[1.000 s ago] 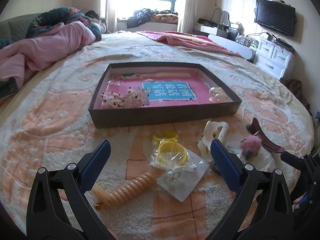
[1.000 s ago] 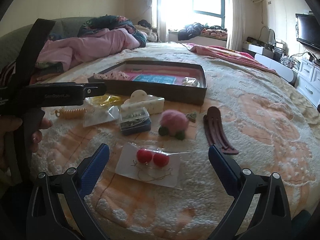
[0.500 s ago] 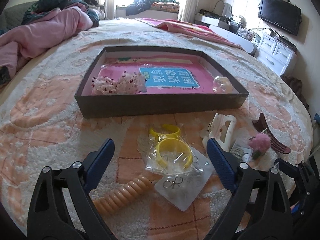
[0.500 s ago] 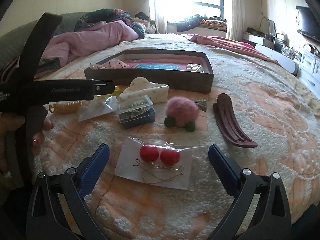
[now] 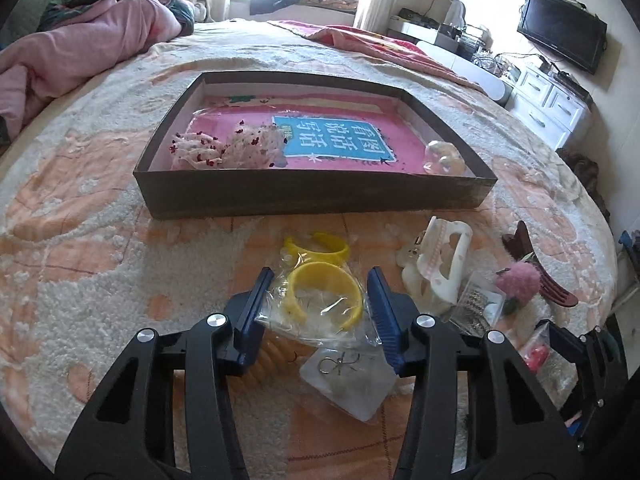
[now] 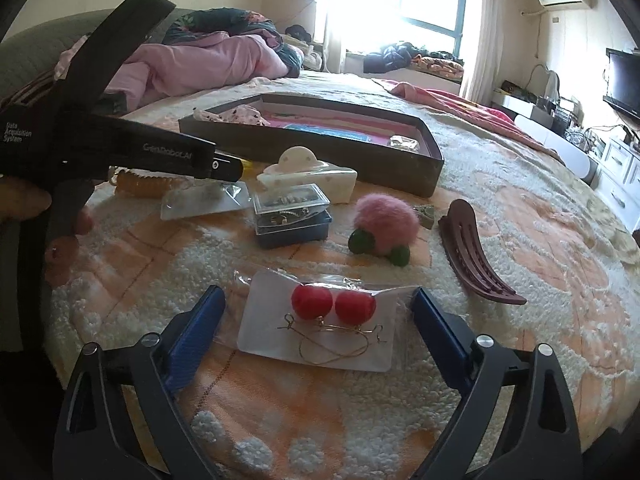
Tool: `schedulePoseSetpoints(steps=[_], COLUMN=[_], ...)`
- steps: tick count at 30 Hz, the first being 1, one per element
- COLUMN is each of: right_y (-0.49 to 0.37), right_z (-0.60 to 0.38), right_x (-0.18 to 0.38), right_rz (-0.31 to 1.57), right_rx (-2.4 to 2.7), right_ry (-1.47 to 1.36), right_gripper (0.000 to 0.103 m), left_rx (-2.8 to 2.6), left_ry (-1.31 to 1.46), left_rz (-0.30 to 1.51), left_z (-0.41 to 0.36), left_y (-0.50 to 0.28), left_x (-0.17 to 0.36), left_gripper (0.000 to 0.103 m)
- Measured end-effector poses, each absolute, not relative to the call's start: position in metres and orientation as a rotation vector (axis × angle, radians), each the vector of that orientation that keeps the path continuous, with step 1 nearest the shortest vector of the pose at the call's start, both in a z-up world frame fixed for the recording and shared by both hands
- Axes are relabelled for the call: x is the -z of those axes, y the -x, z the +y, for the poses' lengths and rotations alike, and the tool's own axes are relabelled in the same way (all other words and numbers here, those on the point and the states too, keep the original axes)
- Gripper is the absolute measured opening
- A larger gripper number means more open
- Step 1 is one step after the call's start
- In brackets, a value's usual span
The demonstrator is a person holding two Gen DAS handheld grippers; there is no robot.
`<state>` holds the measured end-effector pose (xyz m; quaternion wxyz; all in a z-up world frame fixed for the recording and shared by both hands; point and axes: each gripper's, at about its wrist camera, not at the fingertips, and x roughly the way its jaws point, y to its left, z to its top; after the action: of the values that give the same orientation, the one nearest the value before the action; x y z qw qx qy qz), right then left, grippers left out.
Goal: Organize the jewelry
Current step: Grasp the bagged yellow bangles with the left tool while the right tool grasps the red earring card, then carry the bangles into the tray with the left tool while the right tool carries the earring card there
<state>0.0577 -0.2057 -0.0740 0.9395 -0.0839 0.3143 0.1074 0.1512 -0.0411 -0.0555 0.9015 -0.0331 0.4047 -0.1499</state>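
Two grippers worked low over the bedspread (image 6: 500, 216), each framing its own packet. At the bottom of the left wrist view, the left gripper (image 5: 320, 300) had just been closing, its blue pads flanking the clear bag with the yellow bangle (image 5: 325, 295); whether they already pressed the plastic I could not tell, though they looked just beside it, not yet clenched. A second yellow bangle (image 5: 318, 245) lay loose just beyond. At the bottom of the right wrist view, the right gripper (image 6: 318, 312) stood wide and released, its jaws just starting to narrow, the carded red ball earrings (image 6: 333, 306) between the pads but untouched, probably lined up for a pick. Farther up lay the small clear box (image 6: 291, 212), the pink pompom (image 6: 386, 222), the dark hair clip (image 6: 474, 254) and the cream claw clip (image 5: 440, 268). Beyond them, mid-frame, sat the shallow cardboard tray (image 5: 316, 194), likely the destination, already holding a lace scrunchie (image 5: 230, 148) and a clear trinket (image 5: 444, 158).
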Motion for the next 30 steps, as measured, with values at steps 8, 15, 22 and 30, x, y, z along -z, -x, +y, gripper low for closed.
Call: schedulePoseSetpoints(steps=[8,15,22,30], right_y=[-0.055,-0.051,-0.058,-0.073], right_z=[-0.203,-0.198,-0.192,-0.185], right_x=[0.07,0.058,0.045,0.03], right_rz=[0.627,0.595,0.592,0.588], right_rx=[-0.246,-0.286,-0.292,-0.307], right_ry=[0.173,0.164,0.153,0.137], right_gripper=[0.085,0.085,0.085,0.085], left_rx=[0.303,0.29,0.258,0.218], left_ry=[0.087,0.101,0.096,0.112], left_rz=[0.805,0.757,0.711,0.672], left_z=[-0.036,-0.024,-0.015,0.003], left_y=[-0.148,-0.142,-0.14,-0.139], left_x=[0.046,0.034,0.022,0.011], left_gripper=[0.035,0.035,0.035,0.035])
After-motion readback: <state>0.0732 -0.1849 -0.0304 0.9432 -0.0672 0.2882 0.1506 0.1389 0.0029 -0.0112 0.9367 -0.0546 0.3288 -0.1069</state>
